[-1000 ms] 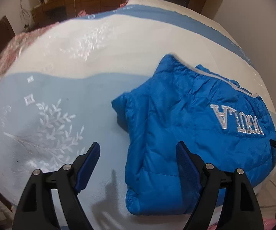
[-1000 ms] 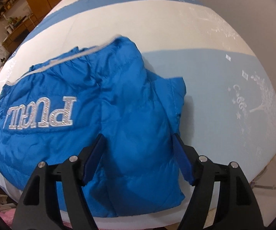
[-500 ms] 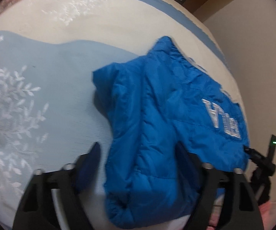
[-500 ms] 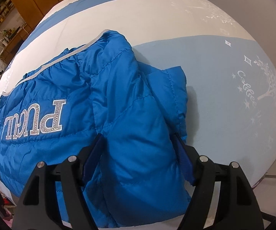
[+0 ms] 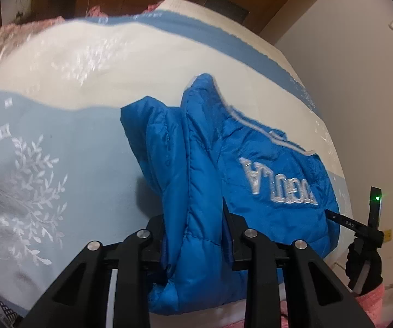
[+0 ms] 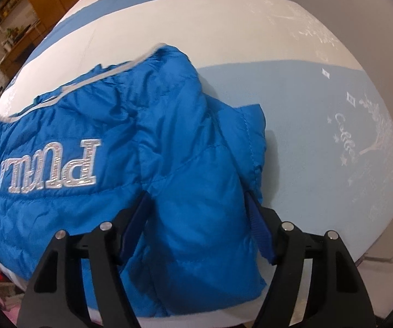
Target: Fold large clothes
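Blue quilted puffer jacket [image 5: 264,169] with silver embroidered lettering, lying partly folded on a bed covered by a white and pale blue bedspread [image 5: 68,147] with white leaf embroidery. We see our left gripper [image 5: 193,235], black with blue pads, pinched on a bunched ridge of the jacket's near edge; its jaws have just been closing, with the padded cloth between them, and the fabric now stands up in a fold between the fingers. In the right wrist view the same jacket [image 6: 109,125] spreads to the left of the frame, lettering upside down, on the bedspread [image 6: 305,136]. Our right gripper [image 6: 196,227] straddles a thick padded fold at the jacket's near edge, its jaws moderately wide; the cloth fills the gap and touches both blue pads, so we read it as holding that fold. At the right edge of the left wrist view, a black-gloved hand [image 5: 364,262] with a pink sleeve grips a black handle.
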Available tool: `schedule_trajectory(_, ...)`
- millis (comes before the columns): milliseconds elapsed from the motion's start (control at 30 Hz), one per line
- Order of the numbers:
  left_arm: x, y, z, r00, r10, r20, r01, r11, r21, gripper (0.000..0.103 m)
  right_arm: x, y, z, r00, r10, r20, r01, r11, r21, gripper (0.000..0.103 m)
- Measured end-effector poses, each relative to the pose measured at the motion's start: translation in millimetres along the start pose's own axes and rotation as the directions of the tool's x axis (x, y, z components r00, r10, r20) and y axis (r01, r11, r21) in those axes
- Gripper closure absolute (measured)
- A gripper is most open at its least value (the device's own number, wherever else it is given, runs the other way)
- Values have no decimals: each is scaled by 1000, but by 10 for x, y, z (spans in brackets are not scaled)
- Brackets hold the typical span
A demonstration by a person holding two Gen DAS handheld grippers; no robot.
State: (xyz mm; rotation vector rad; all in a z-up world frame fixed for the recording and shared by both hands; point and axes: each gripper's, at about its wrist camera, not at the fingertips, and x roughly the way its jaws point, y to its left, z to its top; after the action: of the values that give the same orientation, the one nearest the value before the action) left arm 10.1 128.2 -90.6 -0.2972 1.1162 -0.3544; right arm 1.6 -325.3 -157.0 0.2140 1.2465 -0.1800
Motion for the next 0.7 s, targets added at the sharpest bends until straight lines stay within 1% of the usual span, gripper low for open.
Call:
schedule_trajectory(133,-167,-405,71,998,42,46,-45,997,65,73,-188,-53,28,999,32,20,-32,999,-24,34)
schedule_trajectory(267,-261,-824,88,996,35,86,-45,992,117,73,-352,-131,62,999,40,32,-38,997,-63,34)
schedule_trajectory(367,-268,-1174,74,994,22,110,-40,987,158,73,-398,-213,85,999,36,33,-33,995,-97,34)
schedule_trajectory(500,-195,-1579,27,992,24,120,-49,976,212,73,-407,-291,52,999,34,19,-32,992,-121,34)
schedule_trajectory(633,-36,-1984,-55,994,30,100,-56,962,267,73,-441,-395,67,1000,21,8,-20,990,-143,34)
schedule_trajectory(700,56,-2121,-115,996,27,86,-51,955,291,73,-473,-417,78,1000,9,8,-8,988,-157,34)
